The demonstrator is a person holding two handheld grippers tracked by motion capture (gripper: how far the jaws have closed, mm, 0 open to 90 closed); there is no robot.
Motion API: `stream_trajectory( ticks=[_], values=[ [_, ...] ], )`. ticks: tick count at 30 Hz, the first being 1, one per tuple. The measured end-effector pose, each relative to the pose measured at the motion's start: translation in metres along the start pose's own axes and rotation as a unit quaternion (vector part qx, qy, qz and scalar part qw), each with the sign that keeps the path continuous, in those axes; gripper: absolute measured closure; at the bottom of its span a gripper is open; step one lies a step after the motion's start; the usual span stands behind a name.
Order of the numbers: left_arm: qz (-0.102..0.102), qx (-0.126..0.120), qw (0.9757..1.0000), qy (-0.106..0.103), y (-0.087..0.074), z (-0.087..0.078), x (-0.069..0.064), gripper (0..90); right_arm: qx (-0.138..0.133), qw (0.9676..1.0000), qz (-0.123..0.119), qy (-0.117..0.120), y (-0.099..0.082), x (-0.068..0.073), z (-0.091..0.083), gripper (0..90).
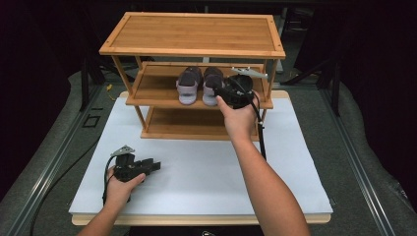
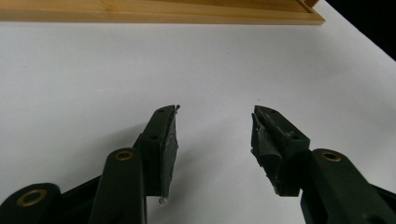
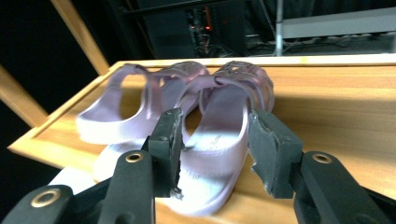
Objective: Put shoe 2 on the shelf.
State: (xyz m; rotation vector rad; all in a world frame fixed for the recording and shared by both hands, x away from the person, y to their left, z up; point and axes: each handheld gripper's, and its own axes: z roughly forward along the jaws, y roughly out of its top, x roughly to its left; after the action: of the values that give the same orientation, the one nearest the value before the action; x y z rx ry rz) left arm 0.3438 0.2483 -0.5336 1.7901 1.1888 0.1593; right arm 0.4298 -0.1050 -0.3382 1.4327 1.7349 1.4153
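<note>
The right tool (image 3: 212, 149) stands spread, its jaws flanking the heel of the nearer sandal (image 3: 219, 140) without pinching it. That sandal lies straight ahead of the tool, its long axis running away from it, toe toward the back of the middle shelf (image 1: 157, 91), touching its mate (image 1: 188, 84). The left tool (image 1: 147, 166) rests spread and empty over the white bench (image 1: 206, 172), well apart, so the right hand (image 1: 239, 120) is the nearer.
</note>
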Motion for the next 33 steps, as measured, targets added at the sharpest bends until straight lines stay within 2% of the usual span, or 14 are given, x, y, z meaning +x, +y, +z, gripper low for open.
stream_trajectory(
  ticks=[2,4,6,9,12,13,14,15,16,19,24,26,30,33],
  values=[
    [0.002,-0.005,1.0000,-0.001,0.003,-0.001,-0.001,52.1,0.003,1.0000,-0.003,0.004,0.000,-0.001,-0.005,55.2],
    [0.013,-0.012,0.9998,0.000,0.009,-0.003,-0.004,58.4,-0.003,0.9999,-0.009,0.013,0.000,-0.002,-0.013,56.9],
    [0.031,-0.015,0.9994,0.009,0.017,-0.005,-0.009,60.0,-0.007,0.9996,-0.021,0.019,0.001,-0.005,-0.021,58.4],
    [0.039,-0.022,0.9990,0.008,0.029,-0.005,-0.014,61.7,-0.003,0.9992,-0.033,0.020,-0.001,-0.010,-0.028,62.3],
    [0.037,-0.044,0.9983,0.013,0.051,-0.004,-0.020,62.4,0.010,0.9987,-0.044,0.024,-0.006,-0.015,-0.032,68.3],
    [0.037,-0.044,0.9983,0.013,0.051,-0.004,-0.020,63.2,0.010,0.9987,-0.044,0.024,-0.006,-0.015,-0.032,68.3],
    [0.040,-0.049,0.9980,0.012,0.057,-0.004,-0.022,64.6,0.017,0.9979,-0.061,0.015,-0.011,-0.014,-0.033,71.6],
    [0.053,-0.053,0.9971,0.016,0.070,-0.004,-0.027,66.2,0.023,0.9971,-0.070,0.019,-0.013,-0.014,-0.034,72.8],
    [0.053,-0.053,0.9971,0.016,0.070,-0.004,-0.027,68.3,0.023,0.9971,-0.070,0.019,-0.013,-0.014,-0.034,72.8],
    [0.070,-0.058,0.9957,0.018,0.089,-0.004,-0.034,73.2,0.023,0.9959,-0.085,0.016,-0.019,-0.014,-0.034,74.3],
    [0.081,-0.085,0.9928,0.027,0.122,-0.007,-0.042,84.0,0.025,0.9955,-0.092,0.003,-0.023,-0.016,-0.027,78.1],
    [0.073,-0.098,0.9923,0.023,0.136,-0.009,-0.043,88.2,0.017,0.9962,-0.084,0.015,-0.023,-0.018,-0.025,81.1],
    [0.073,-0.116,0.9900,0.034,0.167,-0.007,-0.048,89.9,0.001,0.9976,-0.068,0.012,-0.021,-0.024,-0.022,90.0],
    [0.071,-0.119,0.9896,0.039,0.177,-0.004,-0.050,89.9,0.003,0.9978,-0.066,0.010,-0.021,-0.026,-0.019,90.0]
  ],
)
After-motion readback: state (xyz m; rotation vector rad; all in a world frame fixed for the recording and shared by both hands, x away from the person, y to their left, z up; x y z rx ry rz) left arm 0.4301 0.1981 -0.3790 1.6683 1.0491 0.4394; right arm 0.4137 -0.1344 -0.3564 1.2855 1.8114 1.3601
